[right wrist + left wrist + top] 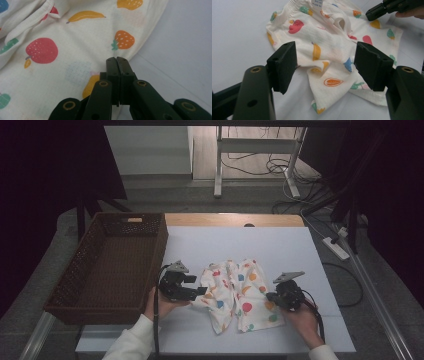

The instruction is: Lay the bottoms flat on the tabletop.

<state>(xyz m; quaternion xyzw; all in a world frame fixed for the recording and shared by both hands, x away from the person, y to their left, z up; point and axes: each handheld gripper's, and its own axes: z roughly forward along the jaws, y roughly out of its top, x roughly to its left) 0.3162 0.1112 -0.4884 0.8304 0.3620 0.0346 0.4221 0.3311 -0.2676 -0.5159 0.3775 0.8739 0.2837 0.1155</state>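
On the white table (300,245), right next to the brown wicker basket (107,265), the fruit-print shorts (235,292) lie crumpled between both tools, long axis running away from the person. The left gripper (200,291) sits spread wide at the cloth's left edge. The right gripper (117,62) is clamped tight at the right edge; can't tell if it's pinching fabric.
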